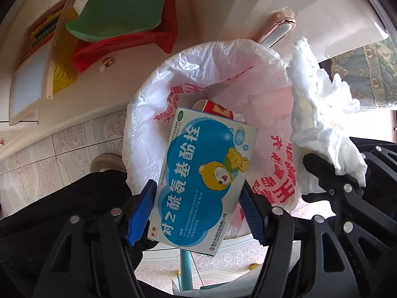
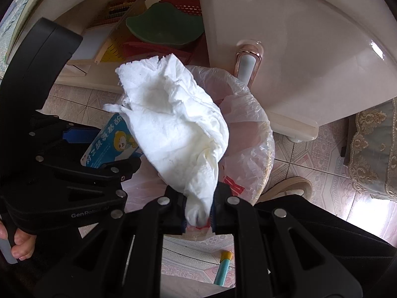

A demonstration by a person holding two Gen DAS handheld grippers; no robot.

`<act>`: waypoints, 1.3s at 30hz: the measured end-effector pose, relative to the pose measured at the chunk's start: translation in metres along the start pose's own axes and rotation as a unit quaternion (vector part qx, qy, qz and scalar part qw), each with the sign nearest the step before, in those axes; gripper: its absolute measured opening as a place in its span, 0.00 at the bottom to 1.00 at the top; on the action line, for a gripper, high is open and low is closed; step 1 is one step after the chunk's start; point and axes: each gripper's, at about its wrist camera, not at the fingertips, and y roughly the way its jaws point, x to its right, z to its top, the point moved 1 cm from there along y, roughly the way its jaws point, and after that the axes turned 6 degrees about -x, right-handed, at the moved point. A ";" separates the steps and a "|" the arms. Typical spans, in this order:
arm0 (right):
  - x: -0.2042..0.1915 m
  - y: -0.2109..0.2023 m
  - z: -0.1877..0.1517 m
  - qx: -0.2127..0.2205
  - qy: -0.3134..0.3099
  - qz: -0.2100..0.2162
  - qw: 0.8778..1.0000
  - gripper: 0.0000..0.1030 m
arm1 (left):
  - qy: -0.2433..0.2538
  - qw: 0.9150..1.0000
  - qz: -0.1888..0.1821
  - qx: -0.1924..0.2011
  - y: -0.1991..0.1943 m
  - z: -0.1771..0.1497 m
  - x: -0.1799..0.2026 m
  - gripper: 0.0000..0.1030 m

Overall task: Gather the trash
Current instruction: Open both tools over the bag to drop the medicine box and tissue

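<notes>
Both tools hung over the lined trash bin (image 1: 198,74) on the tiled floor. The left tool (image 1: 198,208) pinched a blue medicine box (image 1: 198,173) above the bin's mouth. Just right of it, the right tool (image 2: 198,213) pinched a crumpled white tissue (image 2: 173,124).

A home, by every sign: patterned floor tiles (image 1: 74,139) across the lower left of the left wrist view, and a bin lined with a printed shopping bag (image 1: 188,74) at its centre. Upper left, against the wall, a red plastic basket (image 1: 139,37) holds a green basin (image 1: 119,17) (household clutter), with a child's abacus board (image 1: 39,57) leaning beside it. In the right wrist view, a glossy white cabinet (image 2: 310,37) fills the upper right, and embroidered upholstery (image 2: 372,146) shows at the right edge.
</notes>
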 end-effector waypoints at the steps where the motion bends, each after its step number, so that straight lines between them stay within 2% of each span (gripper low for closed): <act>1: 0.001 0.003 0.001 -0.002 0.003 0.000 1.000 0.13 | -0.002 1.000 -0.002 -0.004 0.003 0.002 0.000 0.63; 4: 0.006 0.017 0.004 -0.011 0.012 0.005 1.000 0.13 | -0.004 1.000 -0.006 -0.010 0.010 0.006 0.000 0.63; 10: 0.010 0.035 0.007 -0.028 0.018 0.011 0.999 0.14 | 0.000 1.000 0.016 -0.019 0.025 0.012 0.001 0.63; 14: 0.013 0.043 0.009 -0.037 0.022 0.012 0.999 0.14 | -0.003 0.999 0.015 -0.028 0.033 0.015 0.000 0.63; 16: 0.013 0.047 0.009 -0.040 0.023 0.012 0.999 0.14 | -0.004 0.999 0.005 -0.033 0.037 0.017 -0.002 0.63; 19: 0.014 0.051 0.010 -0.045 0.025 0.018 0.998 0.14 | -0.016 0.998 -0.036 -0.049 0.042 0.021 -0.007 0.63; 26: 0.014 0.054 0.009 -0.048 0.023 0.021 0.998 0.14 | -0.016 0.998 -0.031 -0.051 0.045 0.021 -0.008 0.64; 29: 0.015 0.053 0.009 -0.048 0.025 0.019 0.998 0.14 | -0.028 0.997 -0.045 -0.062 0.048 0.022 -0.012 0.65; 32: 0.013 0.054 0.010 -0.051 0.027 0.016 0.998 0.19 | -0.030 0.997 -0.039 -0.062 0.048 0.023 -0.013 0.70; 35: 0.012 0.054 0.009 -0.051 0.026 0.011 0.998 0.23 | -0.024 0.998 -0.017 -0.057 0.047 0.022 -0.011 0.72; 37: 0.013 0.054 0.009 -0.050 0.027 0.010 0.998 0.28 | -0.025 0.998 -0.008 -0.056 0.048 0.021 -0.010 0.72; 39: 0.015 0.053 0.009 -0.048 0.033 0.005 0.998 0.38 | -0.026 0.998 0.001 -0.055 0.049 0.021 -0.010 0.72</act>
